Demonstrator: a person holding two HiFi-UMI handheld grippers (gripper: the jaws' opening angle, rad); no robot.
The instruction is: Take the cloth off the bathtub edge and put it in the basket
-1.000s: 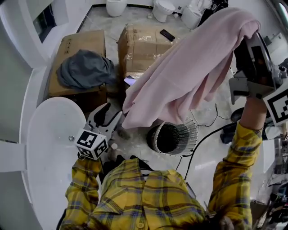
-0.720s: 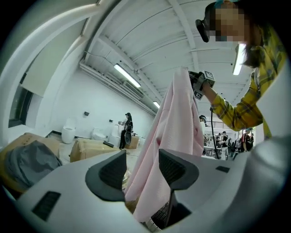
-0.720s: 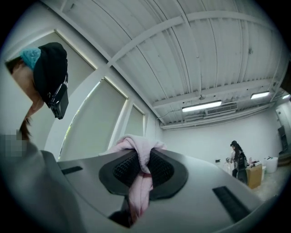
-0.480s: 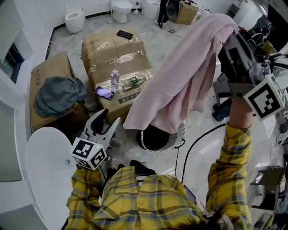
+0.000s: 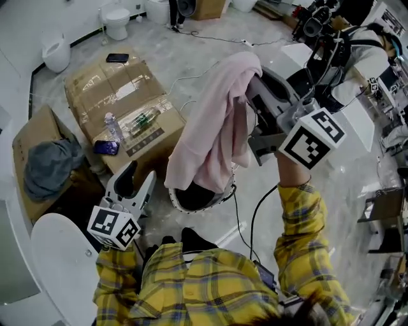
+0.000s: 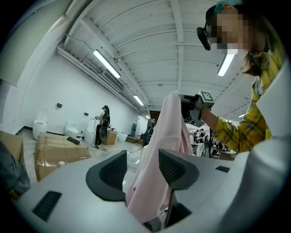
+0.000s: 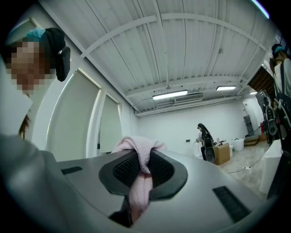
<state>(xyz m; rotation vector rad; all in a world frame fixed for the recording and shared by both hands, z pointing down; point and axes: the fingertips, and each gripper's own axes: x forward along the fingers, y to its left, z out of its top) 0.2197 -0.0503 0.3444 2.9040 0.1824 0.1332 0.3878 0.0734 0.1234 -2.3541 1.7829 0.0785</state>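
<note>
A pink cloth (image 5: 213, 130) hangs in a long fold from my right gripper (image 5: 254, 89), which is raised and shut on the cloth's top edge. In the right gripper view the cloth (image 7: 142, 157) is bunched and pinched between the two dark pads. Its lower end dangles over the round wire basket (image 5: 203, 205) on the floor and hides the basket's far rim. My left gripper (image 5: 140, 172) is open and holds nothing, low and to the left of the basket. In its own view the cloth (image 6: 157, 173) shows beyond the jaws. The white bathtub (image 5: 54, 267) lies at the lower left.
Two cardboard boxes (image 5: 121, 105) stand behind the basket, with a bottle (image 5: 113, 127) and a phone (image 5: 105, 148) on the nearer one. A grey garment (image 5: 51, 167) lies on the left box. A black cable (image 5: 255, 219) runs along the floor to the right of the basket. Toilets (image 5: 116, 18) stand at the back.
My right gripper has carried the cloth down and to the left, so its lower end now hangs over the basket. The left gripper stays open and low beside the tub.
</note>
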